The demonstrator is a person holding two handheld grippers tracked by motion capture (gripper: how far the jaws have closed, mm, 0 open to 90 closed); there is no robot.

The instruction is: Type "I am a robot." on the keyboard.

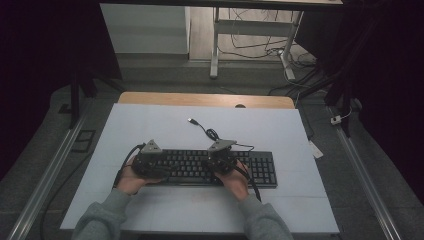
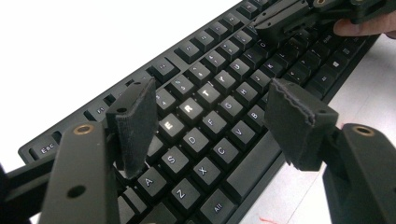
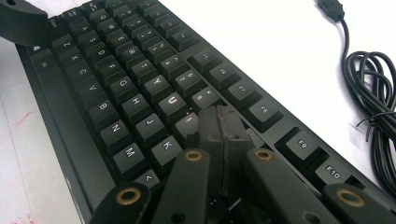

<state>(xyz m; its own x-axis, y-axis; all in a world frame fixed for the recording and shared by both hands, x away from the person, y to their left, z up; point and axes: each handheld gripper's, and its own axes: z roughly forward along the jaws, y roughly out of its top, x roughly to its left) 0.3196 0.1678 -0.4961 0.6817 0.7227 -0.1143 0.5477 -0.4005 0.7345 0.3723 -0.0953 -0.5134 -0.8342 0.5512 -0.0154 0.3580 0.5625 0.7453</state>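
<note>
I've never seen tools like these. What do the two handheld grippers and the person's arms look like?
Each gripper, left and right, is black, topped by a grey three-cornered plate, with a black cable trailing back. The left one's pads are dark and rough-edged on flat arms with brass-ringed holes. The person wears grey sleeves.

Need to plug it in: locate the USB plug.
In the high view, the USB plug lies on the white mat beyond the keyboard, left of its coiled cable.

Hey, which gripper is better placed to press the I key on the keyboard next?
Right. The right gripper is shut, tips together beside the I key. The left gripper is open over E, R, D on the keyboard.
</note>
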